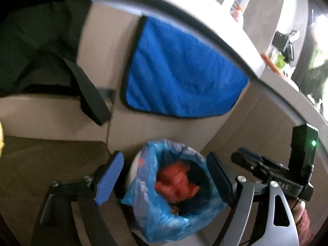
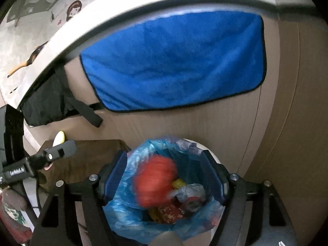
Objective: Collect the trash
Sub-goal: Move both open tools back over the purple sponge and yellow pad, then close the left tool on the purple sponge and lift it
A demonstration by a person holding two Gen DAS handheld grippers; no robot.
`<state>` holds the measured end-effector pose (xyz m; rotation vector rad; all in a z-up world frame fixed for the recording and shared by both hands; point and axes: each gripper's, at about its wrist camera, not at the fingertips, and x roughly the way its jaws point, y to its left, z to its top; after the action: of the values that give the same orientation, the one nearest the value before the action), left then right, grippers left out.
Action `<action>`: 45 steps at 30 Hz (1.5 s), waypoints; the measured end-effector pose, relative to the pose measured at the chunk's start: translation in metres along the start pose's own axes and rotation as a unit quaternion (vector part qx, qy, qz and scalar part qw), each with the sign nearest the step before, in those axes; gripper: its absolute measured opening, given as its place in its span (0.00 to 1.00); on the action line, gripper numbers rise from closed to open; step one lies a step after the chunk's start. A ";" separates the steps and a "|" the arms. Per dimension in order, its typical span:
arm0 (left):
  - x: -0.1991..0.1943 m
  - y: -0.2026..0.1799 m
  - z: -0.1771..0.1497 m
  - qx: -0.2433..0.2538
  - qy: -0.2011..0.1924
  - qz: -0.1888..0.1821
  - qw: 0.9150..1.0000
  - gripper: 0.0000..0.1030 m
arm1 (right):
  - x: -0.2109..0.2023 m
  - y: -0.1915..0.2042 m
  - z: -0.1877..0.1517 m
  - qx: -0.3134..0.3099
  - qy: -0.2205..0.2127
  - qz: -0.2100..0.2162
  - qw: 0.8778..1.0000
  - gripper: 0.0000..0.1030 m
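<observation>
A white bin [image 1: 132,167] lined with a blue plastic bag [image 1: 155,215] stands on the floor against a beige cabinet. Red crumpled trash [image 1: 174,181] lies inside it. My left gripper [image 1: 164,179] hangs open over the bin's mouth, with nothing pressed between its pads. In the right wrist view the same blue bag [image 2: 123,205] holds wrappers and a can. A blurred red bundle [image 2: 153,180] sits in the mouth between the wide jaws of my right gripper [image 2: 164,176], touching neither pad. The right gripper's body [image 1: 276,174] shows at the lower right of the left wrist view.
A blue towel [image 2: 174,61] hangs over the cabinet front below the counter edge [image 2: 123,12]. A black bag with a strap [image 2: 49,102] hangs to its left. A brown box [image 2: 86,155] stands left of the bin. The left tool [image 2: 41,162] reaches in from the left.
</observation>
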<state>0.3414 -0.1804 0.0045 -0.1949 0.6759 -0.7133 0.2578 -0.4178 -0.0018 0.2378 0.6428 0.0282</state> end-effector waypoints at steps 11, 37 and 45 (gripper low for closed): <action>-0.102 0.085 -0.017 -0.044 -0.053 0.113 0.991 0.86 | -0.023 0.072 0.006 -0.049 -0.015 0.023 0.998 0.69; -0.132 0.292 -0.066 -0.149 0.002 0.287 0.946 0.95 | 0.105 0.293 -0.011 -0.150 0.075 0.098 0.981 0.69; -0.112 0.314 -0.062 -0.159 0.029 0.323 0.933 0.83 | 0.132 0.287 -0.015 -0.134 0.096 0.095 0.982 0.69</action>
<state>0.4095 0.1321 -0.1080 -0.2314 0.8505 0.0262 0.3683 -0.1225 -0.0255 0.0343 0.7980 0.3218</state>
